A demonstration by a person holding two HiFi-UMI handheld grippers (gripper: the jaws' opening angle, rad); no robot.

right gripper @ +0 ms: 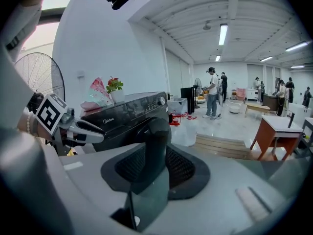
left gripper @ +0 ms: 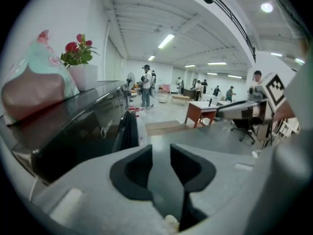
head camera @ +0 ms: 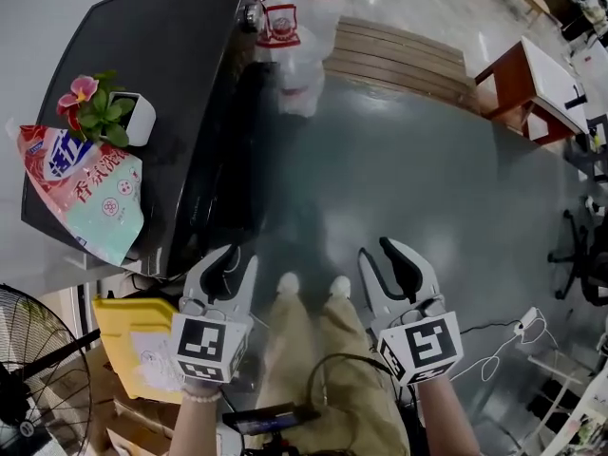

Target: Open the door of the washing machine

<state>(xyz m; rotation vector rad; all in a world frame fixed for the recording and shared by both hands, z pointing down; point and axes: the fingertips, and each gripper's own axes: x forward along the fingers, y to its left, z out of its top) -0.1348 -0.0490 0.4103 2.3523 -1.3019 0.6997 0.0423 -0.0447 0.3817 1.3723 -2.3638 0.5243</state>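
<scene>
The black washing machine [head camera: 161, 74] stands at the left of the head view, seen from above, with its dark front [head camera: 214, 193] facing the grey floor. Its door cannot be made out from here. In the right gripper view the machine [right gripper: 124, 114] is ahead on the left, its front partly hidden by my own jaws. My left gripper [head camera: 235, 260] hovers just in front of the machine's lower front, open with nothing between its fingers. My right gripper [head camera: 388, 259] hangs over the floor further right, also open and empty. Each gripper shows in the other's view: the left gripper [right gripper: 100, 135], the right gripper [left gripper: 222, 112].
A detergent bag [head camera: 90, 193] and a small potted flower [head camera: 114, 112] sit on the machine's top. White plastic bags [head camera: 290, 41] lie beyond it by a low wooden platform [head camera: 399, 55]. A fan [head camera: 38, 383], a yellow box [head camera: 133, 335], a brown table [head camera: 532, 84] and a floor cable [head camera: 503, 345] surround me.
</scene>
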